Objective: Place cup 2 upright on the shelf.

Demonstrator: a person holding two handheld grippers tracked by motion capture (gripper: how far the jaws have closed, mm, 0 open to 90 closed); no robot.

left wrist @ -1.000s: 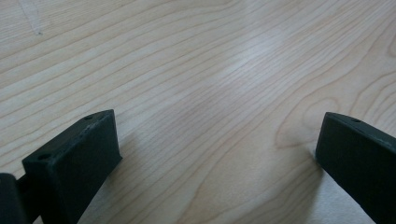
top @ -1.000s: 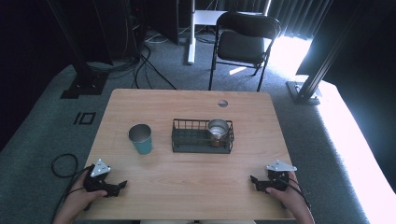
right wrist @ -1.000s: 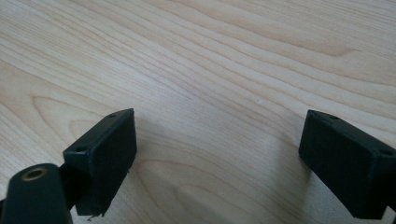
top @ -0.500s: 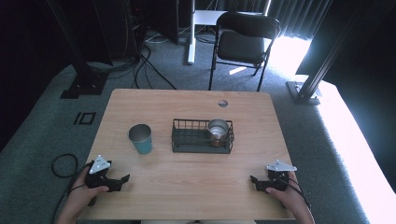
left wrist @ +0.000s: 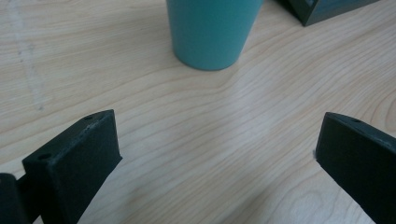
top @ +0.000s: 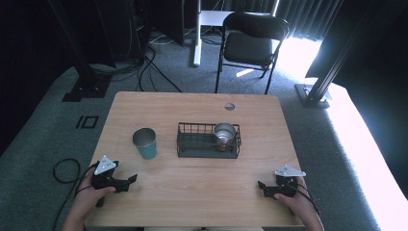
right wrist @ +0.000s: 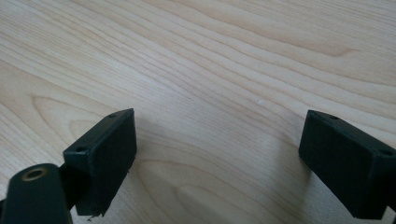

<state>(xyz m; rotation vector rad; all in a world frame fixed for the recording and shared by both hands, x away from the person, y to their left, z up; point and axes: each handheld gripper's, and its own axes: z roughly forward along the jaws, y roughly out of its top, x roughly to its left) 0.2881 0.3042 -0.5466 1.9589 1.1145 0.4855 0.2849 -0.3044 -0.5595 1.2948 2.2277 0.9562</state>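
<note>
A teal cup [top: 145, 142] stands upright on the wooden table [top: 192, 192], left of a black wire basket [top: 208, 141]. Inside the basket, at its right end, sits a metal cup [top: 224, 134]. My left gripper [top: 129, 180] rests near the table's front left, open, jaws wide apart over bare wood; the teal cup [left wrist: 211, 32] stands just ahead of them. My right gripper [top: 262, 186] lies at the front right, open too, with only wood grain between its jaws [right wrist: 215, 154].
A round cable hole [top: 229, 106] is at the table's far edge. Beyond the table stand a black folding chair [top: 252, 45] and a desk leg on grey carpet. A cable loop [top: 65, 168] lies on the floor at the left.
My left gripper has shifted slightly right and forward along the front left of the table. The right gripper has stayed put.
</note>
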